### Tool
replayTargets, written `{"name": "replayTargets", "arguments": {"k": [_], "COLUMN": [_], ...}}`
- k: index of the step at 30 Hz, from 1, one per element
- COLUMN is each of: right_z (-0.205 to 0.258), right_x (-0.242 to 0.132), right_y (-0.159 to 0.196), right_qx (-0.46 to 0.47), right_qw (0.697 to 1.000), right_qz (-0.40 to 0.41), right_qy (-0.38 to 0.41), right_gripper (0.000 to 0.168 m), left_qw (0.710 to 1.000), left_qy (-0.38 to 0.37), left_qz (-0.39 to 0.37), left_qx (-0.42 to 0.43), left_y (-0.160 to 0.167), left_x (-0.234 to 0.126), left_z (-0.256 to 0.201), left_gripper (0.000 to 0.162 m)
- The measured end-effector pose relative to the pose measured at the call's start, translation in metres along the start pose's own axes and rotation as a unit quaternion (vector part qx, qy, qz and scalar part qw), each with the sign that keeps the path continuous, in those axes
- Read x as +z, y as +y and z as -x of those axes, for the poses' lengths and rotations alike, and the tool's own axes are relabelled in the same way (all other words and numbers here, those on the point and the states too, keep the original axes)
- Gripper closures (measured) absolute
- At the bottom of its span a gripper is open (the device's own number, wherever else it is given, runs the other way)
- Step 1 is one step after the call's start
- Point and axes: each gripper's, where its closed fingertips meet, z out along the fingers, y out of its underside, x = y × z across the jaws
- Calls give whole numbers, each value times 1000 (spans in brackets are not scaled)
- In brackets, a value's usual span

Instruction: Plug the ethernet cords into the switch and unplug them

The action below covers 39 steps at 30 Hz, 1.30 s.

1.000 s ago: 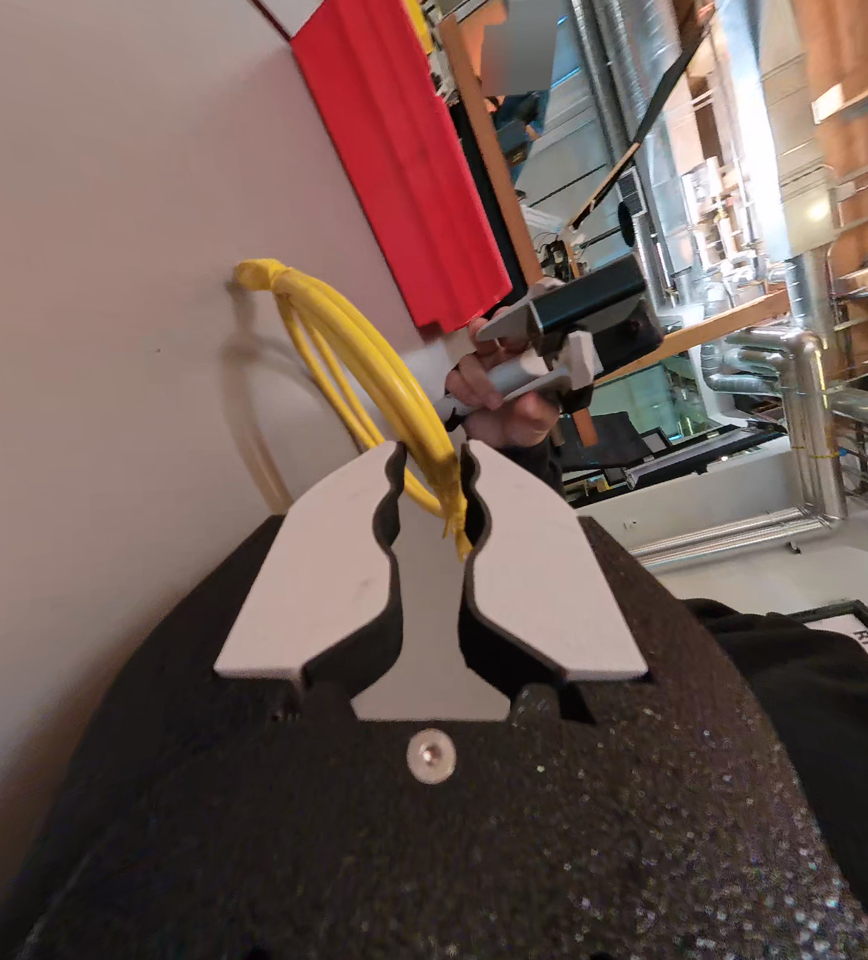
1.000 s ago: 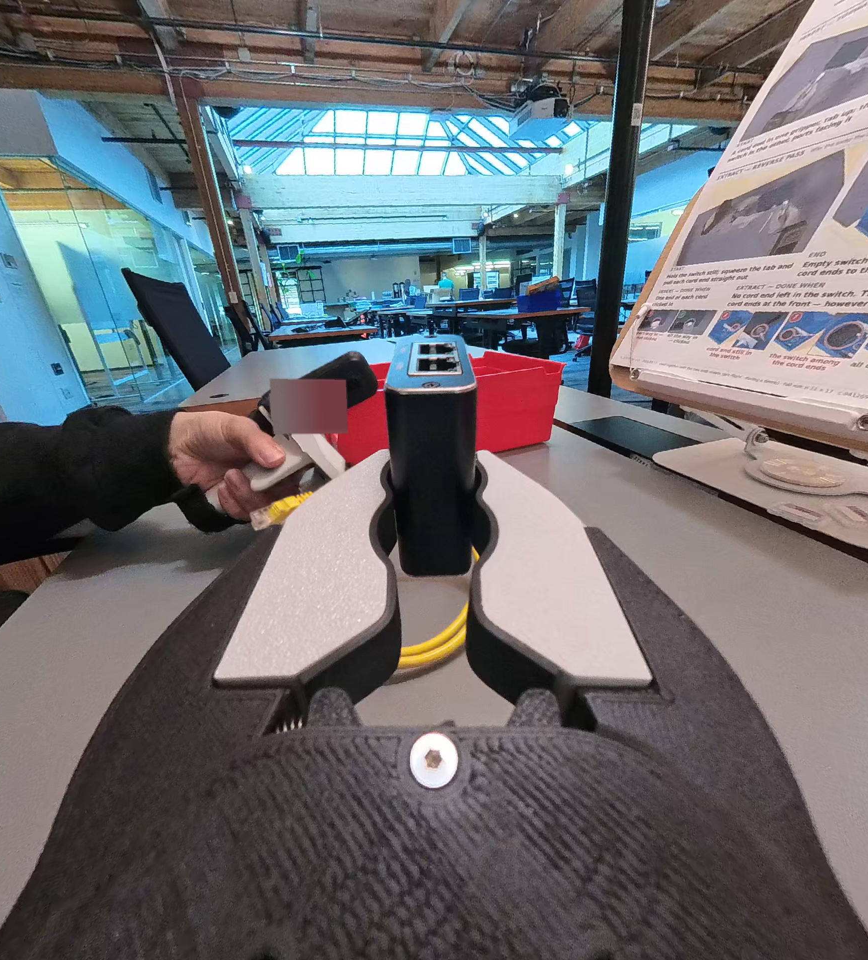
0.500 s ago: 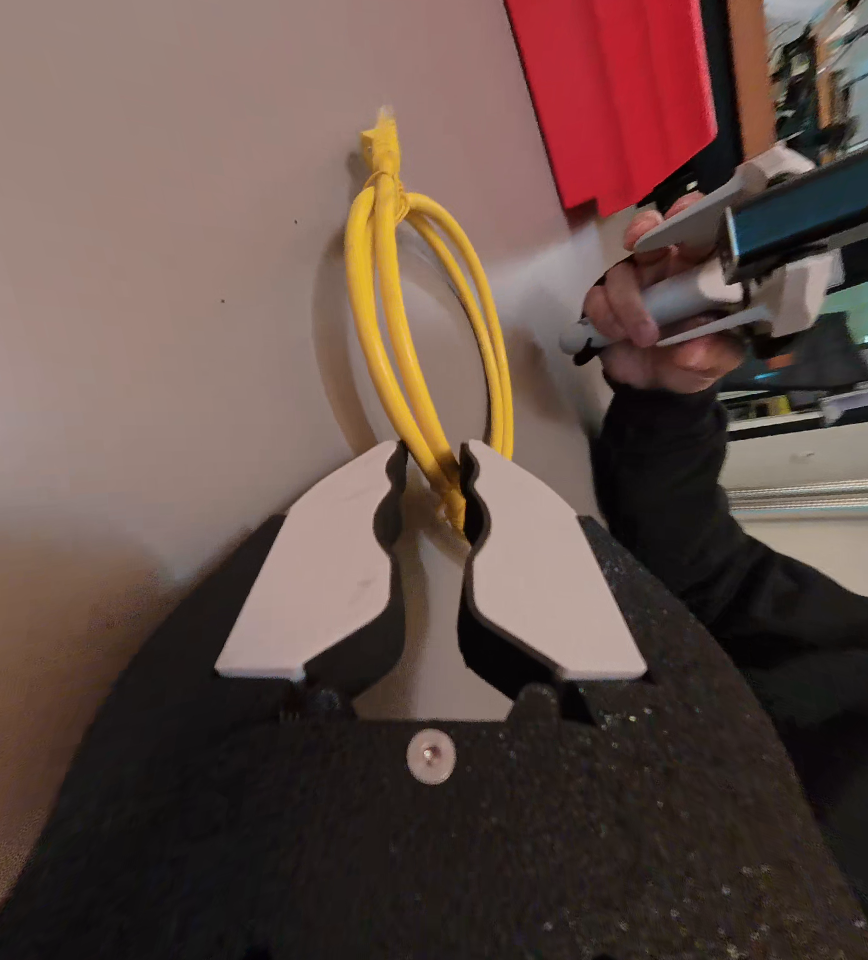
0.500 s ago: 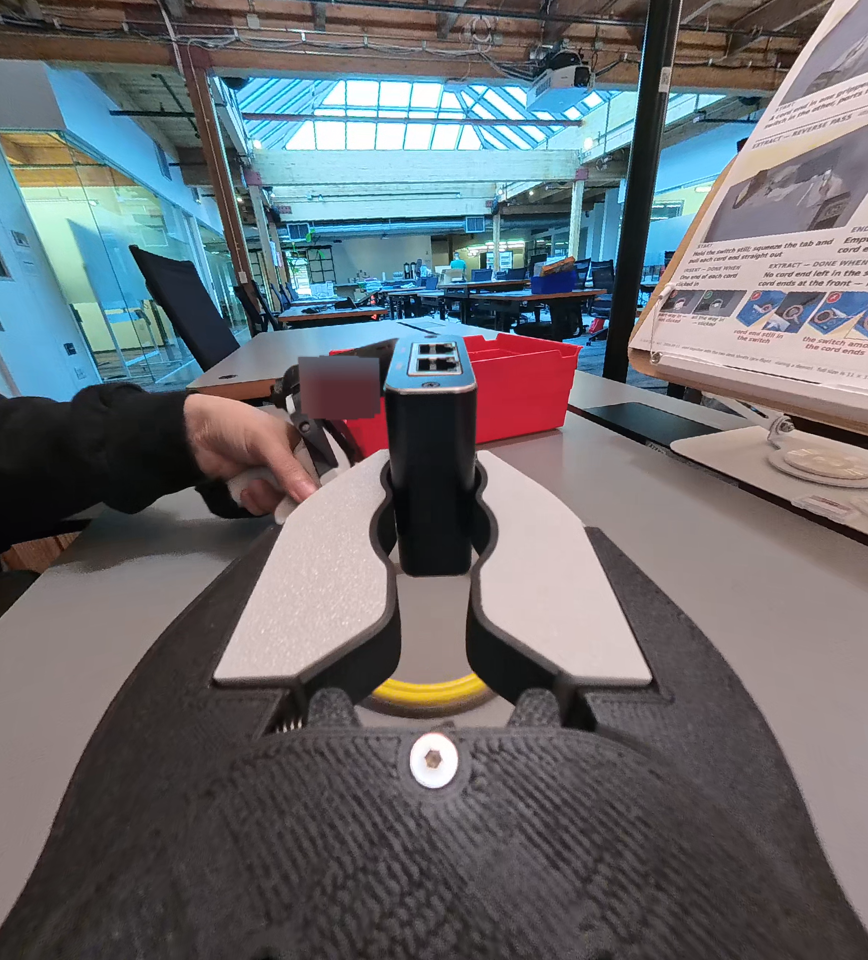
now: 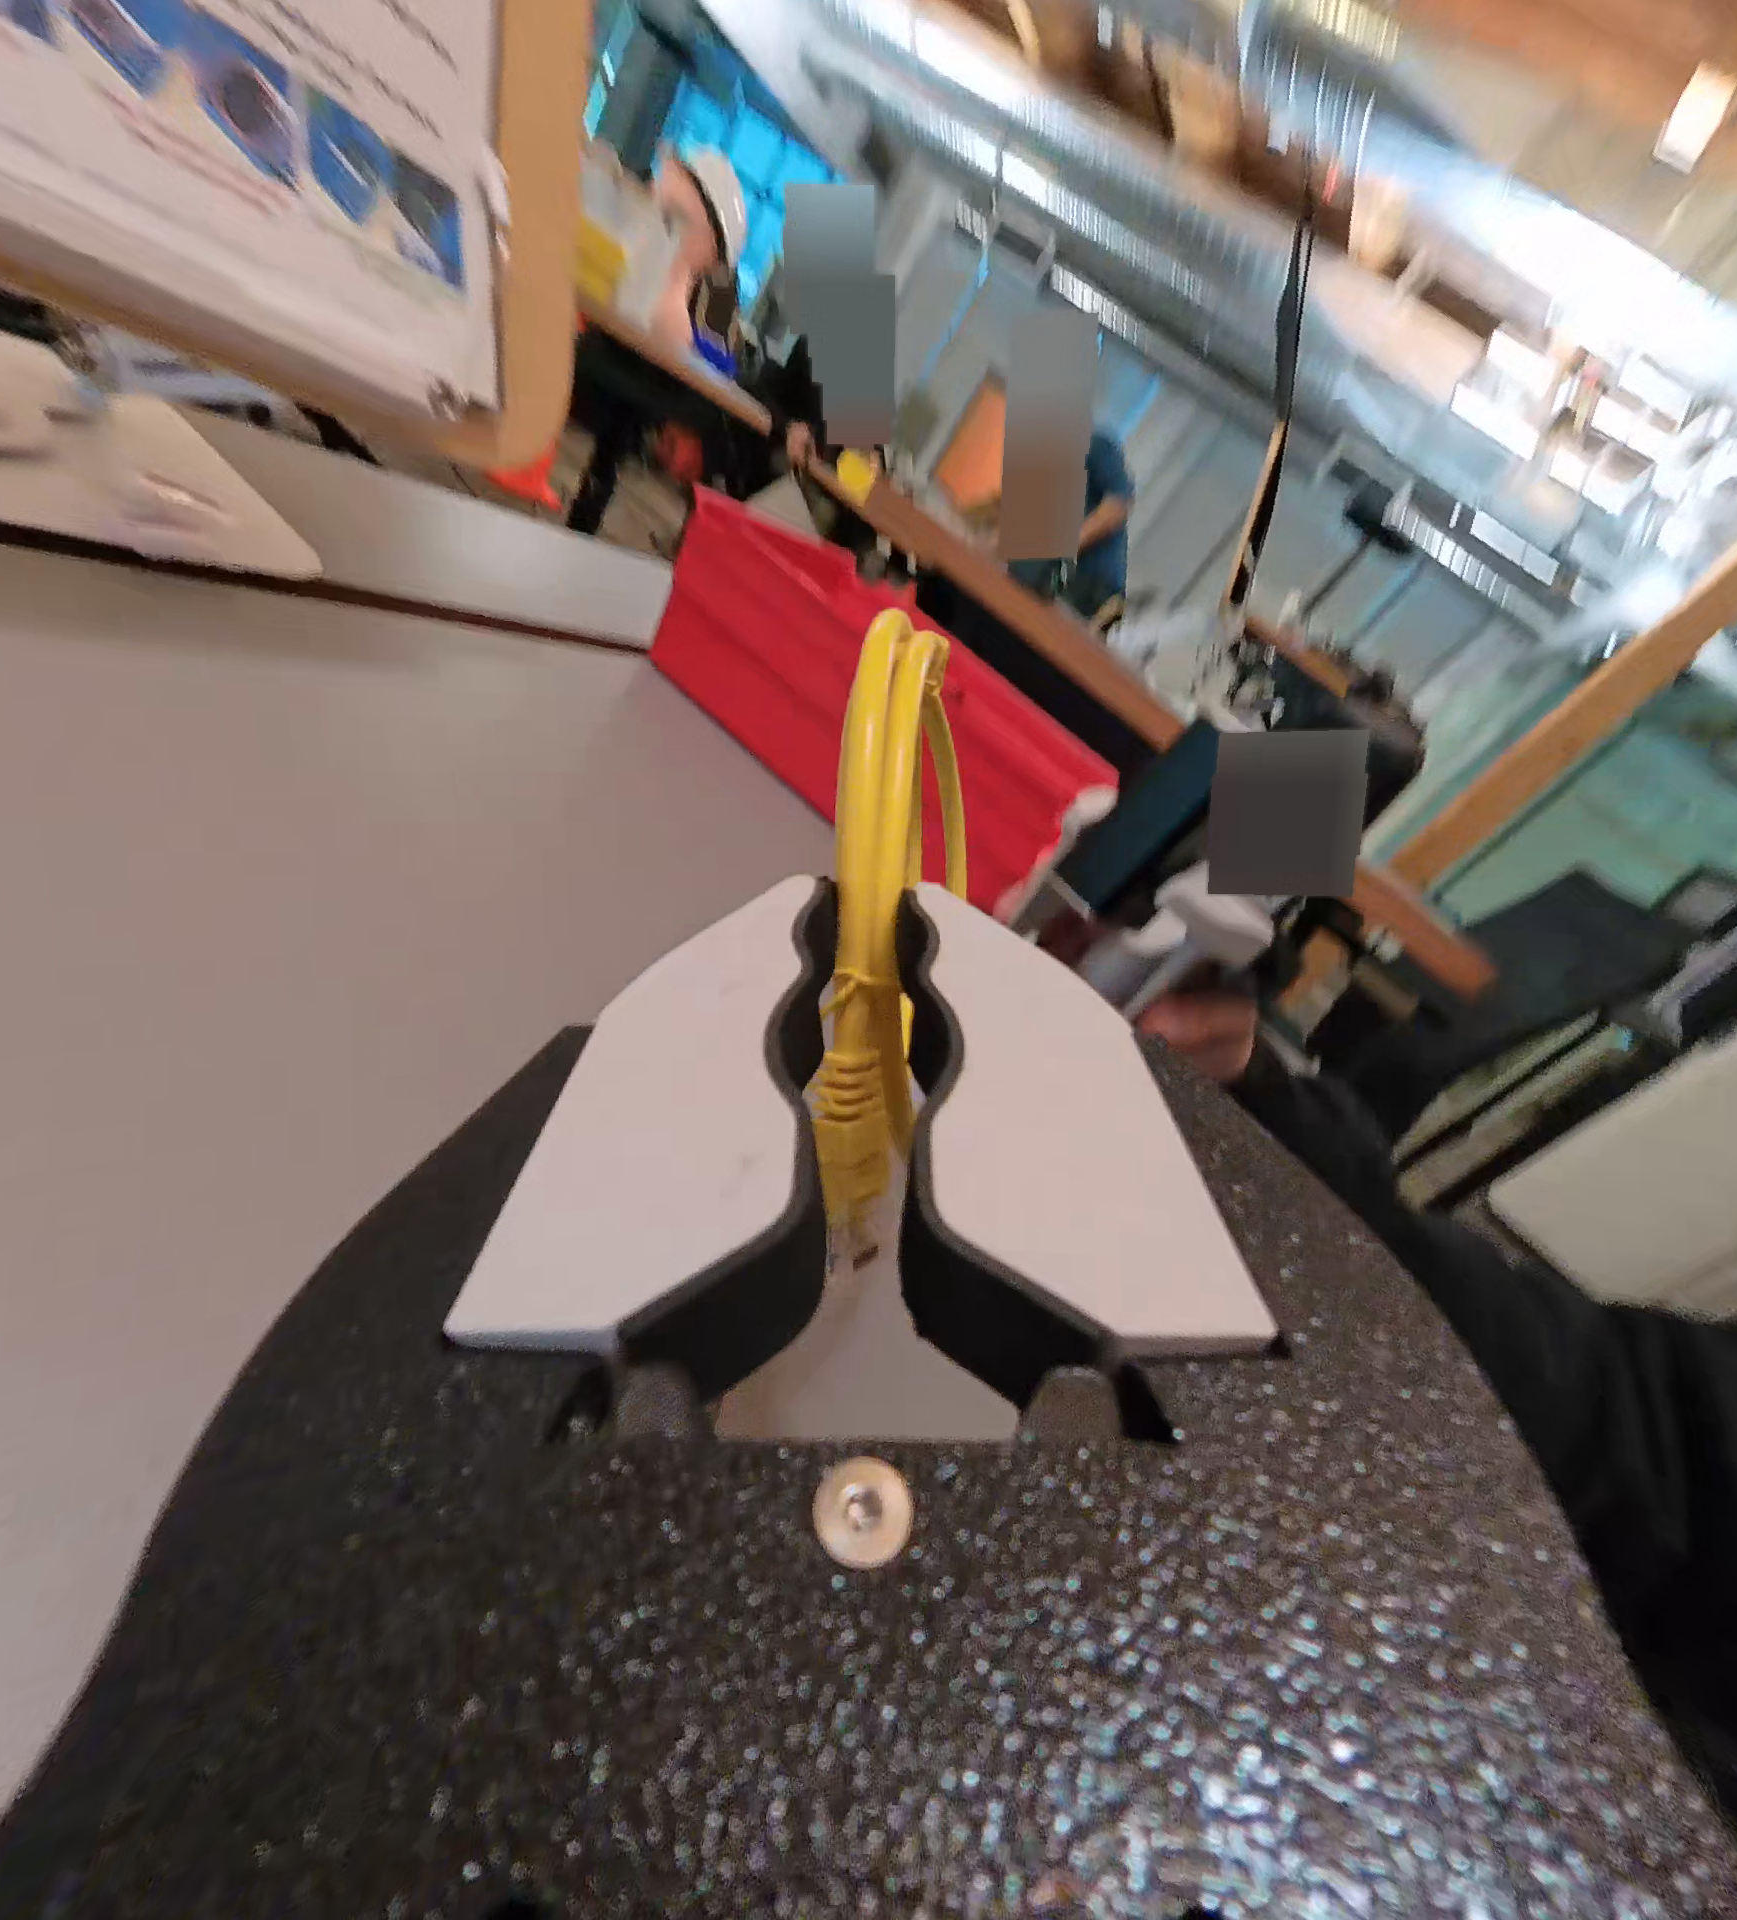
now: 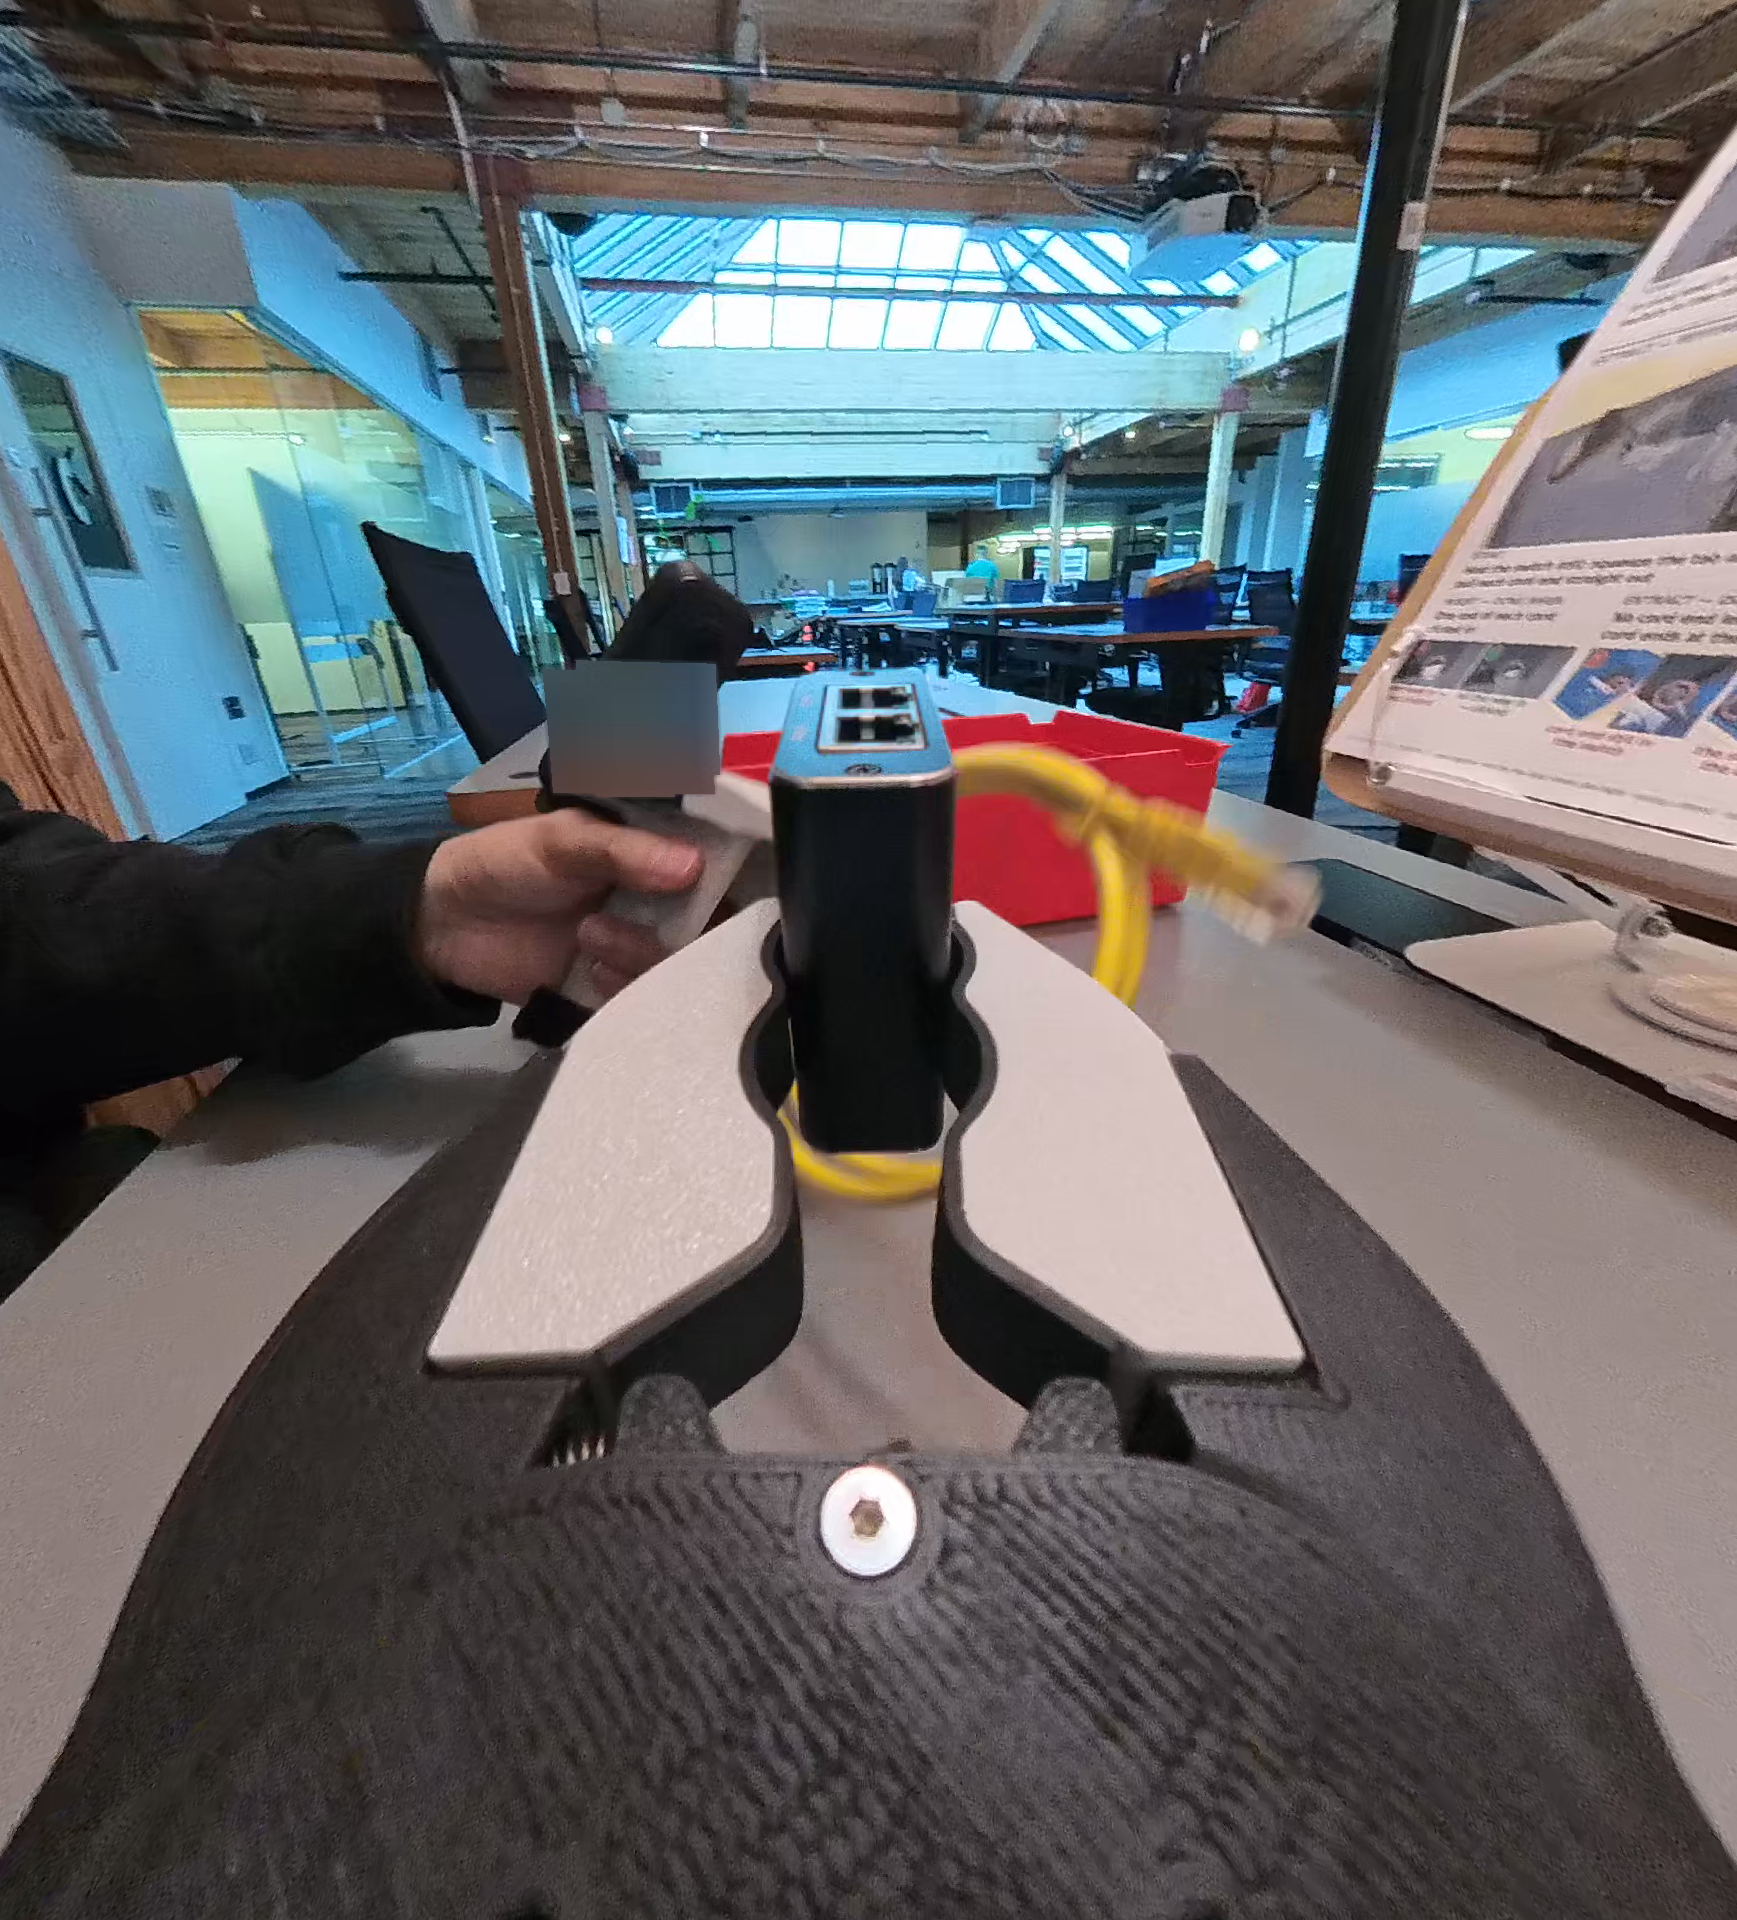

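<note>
Black switch (image 6: 864,966) upright, ports up, coiled yellow ethernet cord (image 5: 879,831) lifted, unplugged

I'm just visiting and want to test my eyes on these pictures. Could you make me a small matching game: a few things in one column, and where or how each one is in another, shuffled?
Things
1. ethernet cord
2. switch
3. red bin
4. instruction sheet

States
A. propped on a stand at the table's right side
B. standing on end, clamped in the right tongs
C. resting on the table behind the switch
D. coiled, gripped by the left tongs

Pairs: 1-D, 2-B, 3-C, 4-A
</note>
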Motion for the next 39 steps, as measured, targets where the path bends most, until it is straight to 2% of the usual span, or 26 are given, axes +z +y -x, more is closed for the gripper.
{"name": "replayTargets", "arguments": {"k": [5, 11, 16, 20, 24, 33, 39], "right_z": [8, 35, 48, 51, 52, 57, 51], "right_x": [9, 24, 47, 58, 59, 57, 55], "right_y": [9, 18, 38, 35, 28, 23, 26], "right_qx": [-11, 3, 9, 14, 15, 18, 23], "right_qw": [1000, 995, 991, 993, 995, 994, 995], "right_qz": [23, 44, 100, 86, 67, 55, 64], "right_qy": [-15, -84, -90, -75, -73, -93, -78], "right_gripper": [143, 143, 143, 143, 143, 143, 143], "left_qw": [997, 978, 958, 963, 966, 972, 970], "left_qy": [-11, 27, 77, 100, 123, 128, 124], "left_qz": [-65, -201, -275, -248, -222, -174, -157], "left_qx": [-35, -45, -28, 30, 53, 93, 136], "left_y": [-22, -71, -104, -95, -81, -62, -58], "left_x": [-10, -22, -24, -6, 7, 19, 16], "left_z": [1, -31, -74, -103, -114, -109, -108], "left_gripper": [151, 151, 151, 151, 151, 151, 151]}}
